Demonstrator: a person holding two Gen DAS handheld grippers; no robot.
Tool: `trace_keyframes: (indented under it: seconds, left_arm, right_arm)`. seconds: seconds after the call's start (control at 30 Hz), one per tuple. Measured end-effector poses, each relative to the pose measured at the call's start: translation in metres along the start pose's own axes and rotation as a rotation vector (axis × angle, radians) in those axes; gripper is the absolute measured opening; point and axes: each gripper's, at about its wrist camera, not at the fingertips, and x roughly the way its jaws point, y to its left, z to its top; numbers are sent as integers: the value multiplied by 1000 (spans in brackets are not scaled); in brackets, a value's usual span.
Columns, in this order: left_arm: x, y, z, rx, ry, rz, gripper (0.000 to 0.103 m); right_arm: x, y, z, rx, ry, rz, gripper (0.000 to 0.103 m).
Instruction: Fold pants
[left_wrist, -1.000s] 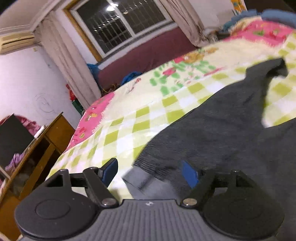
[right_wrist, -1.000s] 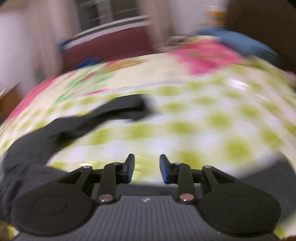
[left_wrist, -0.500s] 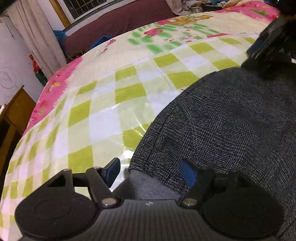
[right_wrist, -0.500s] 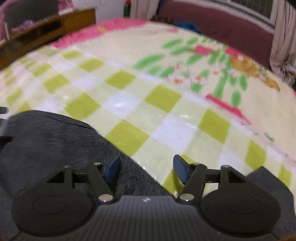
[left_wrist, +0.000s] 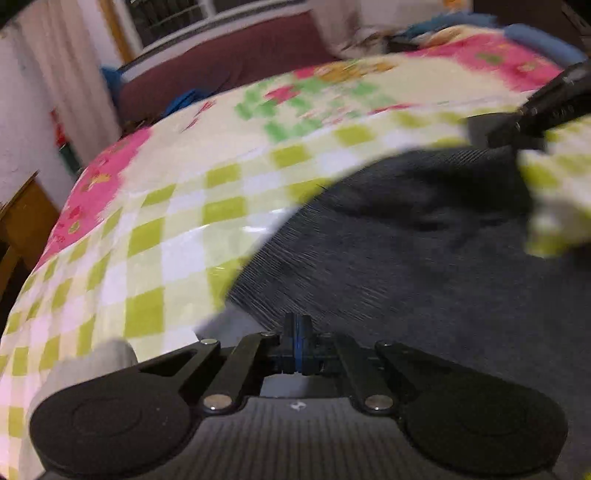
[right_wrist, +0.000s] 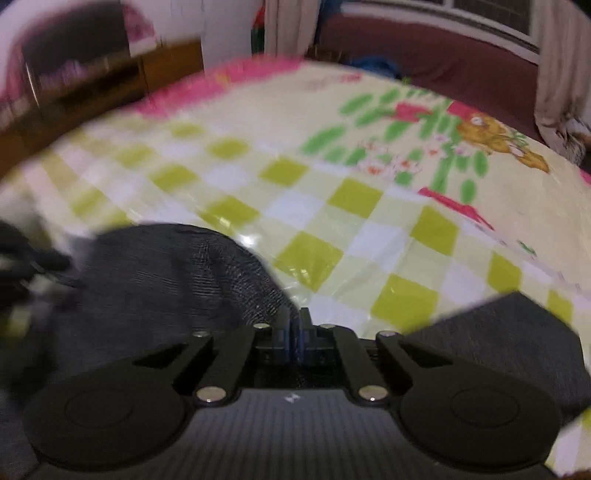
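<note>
Dark grey pants (left_wrist: 424, 258) lie spread on the bed, and their curved near edge runs up to my left gripper (left_wrist: 297, 341). Its jaws are closing: the blue pads meet with the fabric edge pinched between them. In the right wrist view the pants (right_wrist: 166, 280) fill the lower left, and another part (right_wrist: 509, 332) lies at the lower right. My right gripper (right_wrist: 293, 332) is closing too, its pads pressed together on the edge of the cloth. From the left wrist view the right gripper (left_wrist: 495, 133) shows at the far right, at the pants' far edge. Both views are blurred.
The bed sheet (left_wrist: 155, 236) is green-and-white checked with a pink border and a flower print (right_wrist: 424, 147). A wooden desk (left_wrist: 22, 218) stands beside the bed on the left. A maroon bench (left_wrist: 229, 62) runs under the window behind the bed, with curtains (right_wrist: 561, 74) beside it.
Both grippers stood open half a second ago and are now shut at the pants' edge. The left view has tilted up and back. The right gripper came across the sheet to the pants.
</note>
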Motion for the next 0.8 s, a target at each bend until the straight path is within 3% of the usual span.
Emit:
trace_keyframes:
  seconds: [0.13, 0.23, 0.3, 0.37, 0.43, 0.5, 0.53, 0.57, 0.67, 0.77, 0.8]
  left_arm:
    - [-57, -41, -41, 46, -30, -96, 16]
    - [-75, -59, -66, 65, -20, -109, 19]
    - [-72, -62, -72, 61, 4, -85, 23]
    - [-65, -55, -64, 8, 5, -66, 24]
    - [-60, -41, -50, -41, -22, -73, 31]
    - [-48, -22, -29, -43, -60, -53, 47]
    - [-37, -11, -17, -41, -70, -34, 64]
    - [-26, -1, -7, -42, -81, -9, 74]
    - [21, 26, 18, -9, -63, 77, 84]
    - [74, 46, 26, 8, 42, 135, 88]
    - [93, 53, 24, 0, 106, 118, 90]
  right_arm:
    - [-90, 12, -48, 17, -38, 68, 0]
    - [-127, 27, -91, -3, 48, 85, 1]
    - [-127, 46, -112, -93, 123, 62, 2]
    - [-113, 53, -104, -132, 116, 23, 5]
    - [-91, 49, -77, -116, 38, -10, 19]
    - [-58, 40, -40, -118, -15, -38, 64]
    - [-38, 37, -22, -139, -27, -40, 71]
    - [-18, 34, -10, -173, -21, -33, 74]
    - [44, 31, 23, -247, 33, -66, 75]
    - [100, 19, 31, -229, 124, -96, 75]
    - [116, 15, 30, -221, 152, -115, 75]
